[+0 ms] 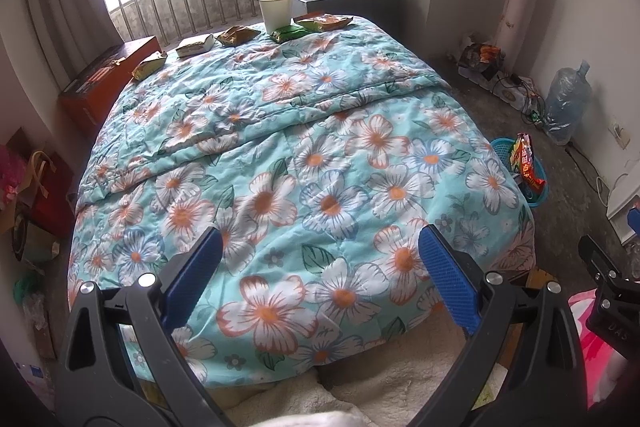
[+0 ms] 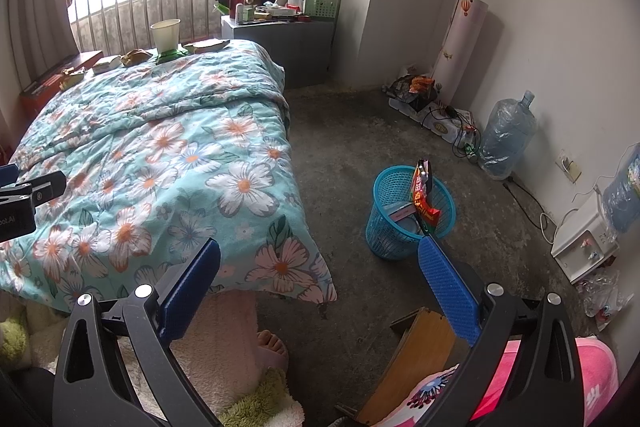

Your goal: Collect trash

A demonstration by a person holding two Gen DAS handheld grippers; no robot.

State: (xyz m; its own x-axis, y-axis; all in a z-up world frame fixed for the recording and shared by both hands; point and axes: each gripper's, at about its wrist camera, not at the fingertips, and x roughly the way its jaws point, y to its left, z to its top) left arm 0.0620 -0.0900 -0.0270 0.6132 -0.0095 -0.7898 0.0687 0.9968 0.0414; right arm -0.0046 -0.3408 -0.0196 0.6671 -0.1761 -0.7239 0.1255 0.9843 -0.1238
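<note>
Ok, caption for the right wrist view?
Open right gripper above floor, blue basket holding a wrapper beside the bed.

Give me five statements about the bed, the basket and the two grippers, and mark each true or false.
1. The blue basket stands on the floor beside the bed. True.
2. The paper cup lies tipped over on the quilt. False: it stands upright at the far end.
3. The left gripper holds a wrapper. False: its fingers are open and hold nothing.
4. A red snack bag sticks up out of the basket. True.
5. The right gripper is shut. False: it is open, empty.
</note>
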